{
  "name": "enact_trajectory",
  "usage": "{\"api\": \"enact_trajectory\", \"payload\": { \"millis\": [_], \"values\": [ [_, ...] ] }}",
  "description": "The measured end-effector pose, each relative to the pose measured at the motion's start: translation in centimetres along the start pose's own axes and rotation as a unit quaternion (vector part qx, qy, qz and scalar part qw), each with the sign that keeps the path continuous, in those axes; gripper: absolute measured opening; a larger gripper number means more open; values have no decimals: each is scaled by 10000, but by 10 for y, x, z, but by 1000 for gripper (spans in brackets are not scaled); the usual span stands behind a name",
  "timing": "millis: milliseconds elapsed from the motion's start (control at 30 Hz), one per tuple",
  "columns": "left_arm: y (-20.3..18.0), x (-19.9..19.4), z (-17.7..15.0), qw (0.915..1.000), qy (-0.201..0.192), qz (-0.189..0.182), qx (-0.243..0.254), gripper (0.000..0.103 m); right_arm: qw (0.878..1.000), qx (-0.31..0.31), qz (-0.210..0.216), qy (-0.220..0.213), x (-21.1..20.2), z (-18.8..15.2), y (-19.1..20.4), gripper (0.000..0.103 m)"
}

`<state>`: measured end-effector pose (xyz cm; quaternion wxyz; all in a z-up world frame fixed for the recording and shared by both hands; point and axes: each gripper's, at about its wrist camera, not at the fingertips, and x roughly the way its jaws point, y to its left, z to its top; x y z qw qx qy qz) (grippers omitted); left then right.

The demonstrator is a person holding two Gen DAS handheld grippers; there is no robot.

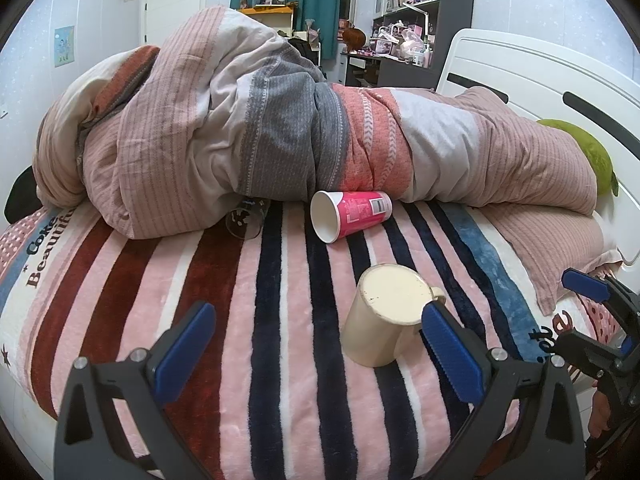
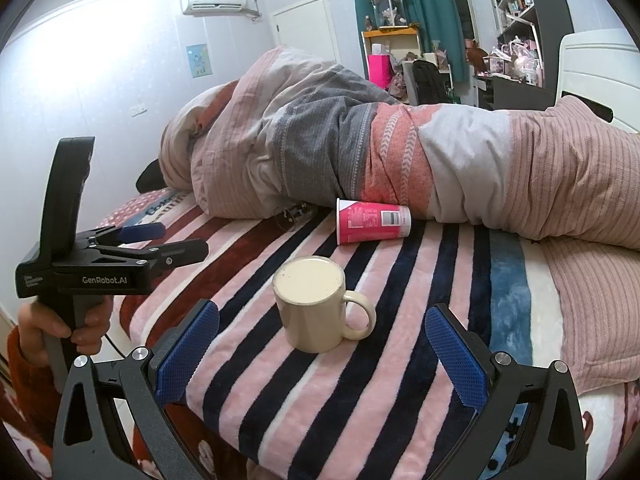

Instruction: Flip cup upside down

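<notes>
Left tongs (image 1: 316, 344) gape empty, the upside-down mug (image 1: 382, 314) just beyond them on the bed (image 1: 240, 280), paper cup (image 1: 350, 214) farther back. Right tongs (image 2: 322, 350) also gape; mug (image 2: 316, 306) just ahead, untouched.

A cream ceramic mug (image 2: 310, 312) with a loop handle was seen standing upside down on a striped plush blanket (image 2: 360, 392), its flat base facing up (small dark specks were visible along the base's edge). The handle was turned to the right in the right wrist view. In the left wrist view the mug (image 1: 380, 316) appeared tilted.
</notes>
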<state>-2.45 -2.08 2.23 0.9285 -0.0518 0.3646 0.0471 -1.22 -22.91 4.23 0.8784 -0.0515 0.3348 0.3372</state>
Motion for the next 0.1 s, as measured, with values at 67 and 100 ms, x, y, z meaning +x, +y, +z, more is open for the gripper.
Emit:
{"api": "enact_trajectory", "payload": {
  "millis": [67,100],
  "values": [
    [-1,0,0,10000,-2,4,7,102,10000,8,7,-4,0,0,0,103],
    [-3,0,1,10000,-2,8,9,102,10000,7,7,-6,0,0,0,103]
  ]
}}
